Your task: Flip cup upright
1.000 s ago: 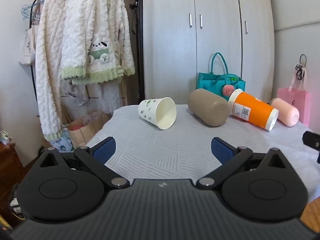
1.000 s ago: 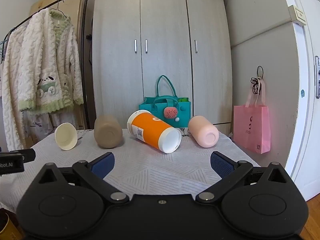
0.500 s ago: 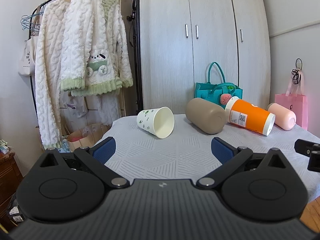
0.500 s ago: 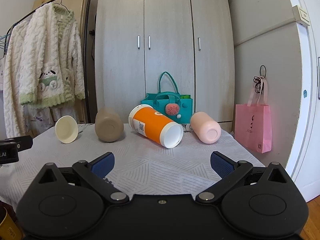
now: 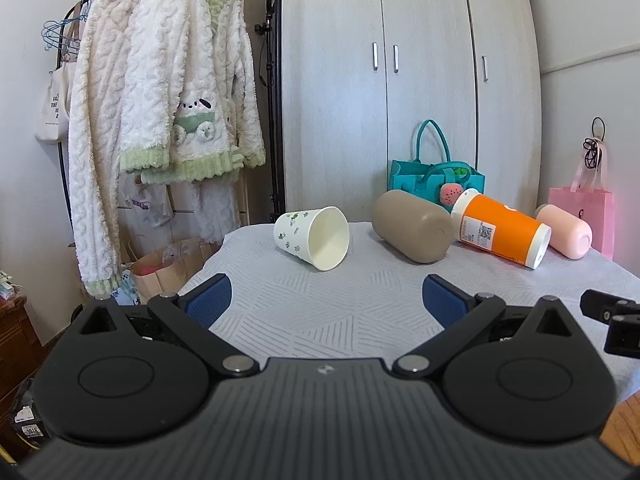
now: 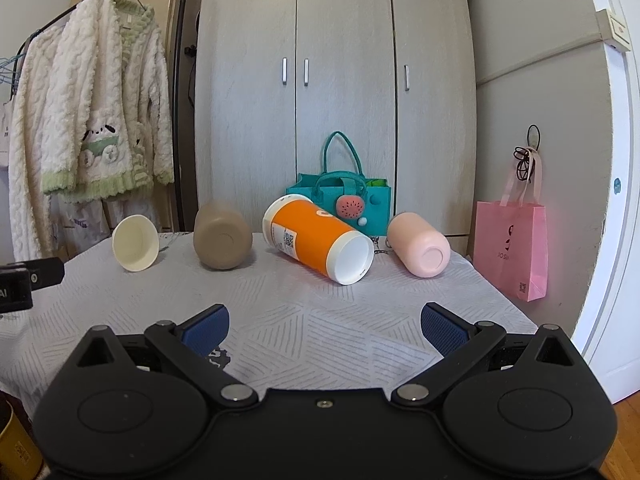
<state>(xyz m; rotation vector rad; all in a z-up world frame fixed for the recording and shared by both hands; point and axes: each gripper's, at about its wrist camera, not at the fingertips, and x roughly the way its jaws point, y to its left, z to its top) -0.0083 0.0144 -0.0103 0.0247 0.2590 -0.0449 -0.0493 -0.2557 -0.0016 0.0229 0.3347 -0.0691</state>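
Both claws hover level over the near edge of the table (image 5: 320,312), pointing toward the far edge. The left claw (image 5: 326,294) is spread wide, pads (image 5: 208,298) empty and touching nothing; the right claw (image 6: 325,324) is spread just as wide and holds nothing. Four cups lie on their sides in a row along the far edge: the paper cup (image 5: 314,237) near the far left corner, mouth toward the claws, then the tan cup (image 5: 412,226), the orange cup (image 6: 318,238) and the pink cup (image 6: 418,244) toward the far right corner.
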